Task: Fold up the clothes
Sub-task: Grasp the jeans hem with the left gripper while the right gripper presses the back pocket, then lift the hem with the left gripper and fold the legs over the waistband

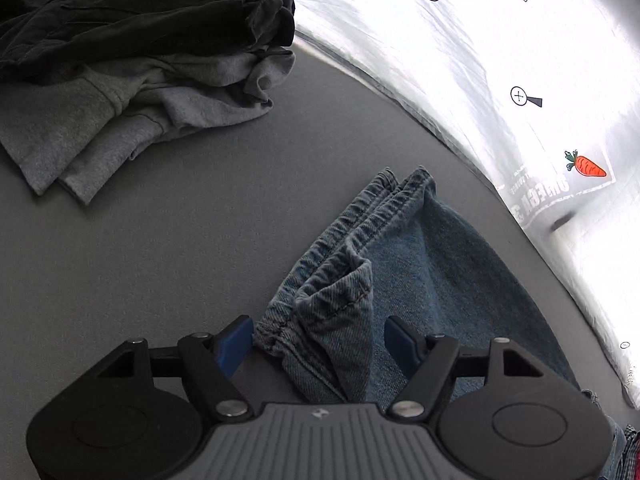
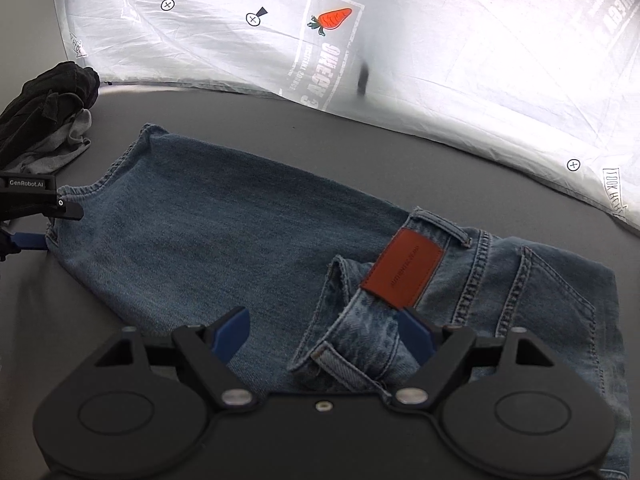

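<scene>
Item: blue denim jeans [image 2: 224, 240], folded into a broad band lying flat on a dark grey table [image 2: 240, 108], running from about nine o'clock to four o'clock in the right wrist view. Fabric mid-blue, lightly faded, with paler wash marks near the waistband; seams double-stitched in tan thread. Rust-orange leather patch [image 2: 402, 270] on the waistband at about three o'clock of centre, beside a belt loop and the stitched edge of a back pocket. Leg hems stacked and puckered at the far-left end; in the left wrist view they rise as a bunched ridge at the twelve o'clock side of the gripper. Left gripper [image 1: 318, 340]: blue fingers spread wide, the hem bundle standing between them, nothing clamped. Right gripper [image 2: 326, 336]: blue fingers likewise parted, straddling the rolled waistband fold, the right-hand finger touching or just beside the denim under the patch. Other stock: a black garment [image 1: 152, 12] heaped on a grey garment [image 1: 120, 128], at ten o'clock in the left wrist view, well apart from the jeans. Backdrop: white printed sheet [image 2: 440, 60] with orange carrot motif [image 2: 332, 20] along the far table edge.
</scene>
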The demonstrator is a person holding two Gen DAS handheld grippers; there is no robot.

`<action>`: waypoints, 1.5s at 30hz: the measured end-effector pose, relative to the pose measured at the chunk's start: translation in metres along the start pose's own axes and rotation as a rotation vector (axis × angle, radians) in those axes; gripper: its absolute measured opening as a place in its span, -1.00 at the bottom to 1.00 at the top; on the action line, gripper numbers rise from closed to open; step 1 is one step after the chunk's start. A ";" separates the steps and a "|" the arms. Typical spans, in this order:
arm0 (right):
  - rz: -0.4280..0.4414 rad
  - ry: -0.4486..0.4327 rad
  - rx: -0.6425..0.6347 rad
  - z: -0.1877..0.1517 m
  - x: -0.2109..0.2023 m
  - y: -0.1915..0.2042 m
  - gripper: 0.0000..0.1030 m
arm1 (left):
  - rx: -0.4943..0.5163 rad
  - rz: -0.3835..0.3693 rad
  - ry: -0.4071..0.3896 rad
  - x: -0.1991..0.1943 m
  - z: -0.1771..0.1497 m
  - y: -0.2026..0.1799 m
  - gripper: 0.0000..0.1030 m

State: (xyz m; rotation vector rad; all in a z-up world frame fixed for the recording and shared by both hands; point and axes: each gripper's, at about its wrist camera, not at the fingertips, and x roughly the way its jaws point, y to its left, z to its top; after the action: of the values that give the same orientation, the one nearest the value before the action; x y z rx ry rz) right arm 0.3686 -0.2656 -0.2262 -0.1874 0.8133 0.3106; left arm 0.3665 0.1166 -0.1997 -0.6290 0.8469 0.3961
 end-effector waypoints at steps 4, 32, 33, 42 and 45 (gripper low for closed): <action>-0.011 0.007 0.035 -0.001 0.000 -0.009 0.60 | 0.051 0.094 0.000 0.002 0.000 -0.008 -0.22; -0.324 -0.067 0.385 -0.078 -0.114 -0.147 0.62 | 0.572 -0.568 -0.261 -0.166 -0.089 -0.317 -0.63; -0.334 -0.055 0.405 -0.086 -0.119 -0.156 0.62 | 0.616 -0.620 -0.242 -0.169 -0.116 -0.341 -0.63; -0.428 0.011 0.567 -0.140 -0.144 -0.238 0.62 | 0.990 -0.690 0.309 -0.077 -0.303 -0.430 -0.29; -0.379 -0.014 0.583 -0.126 -0.131 -0.249 0.62 | 0.860 -0.801 0.331 -0.086 -0.265 -0.402 -0.13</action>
State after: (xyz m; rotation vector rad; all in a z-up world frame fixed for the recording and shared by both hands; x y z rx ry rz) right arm 0.2835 -0.5608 -0.2036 0.2077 0.8046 -0.2846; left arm 0.3874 -0.3655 -0.1218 -0.1767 0.9021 -0.7934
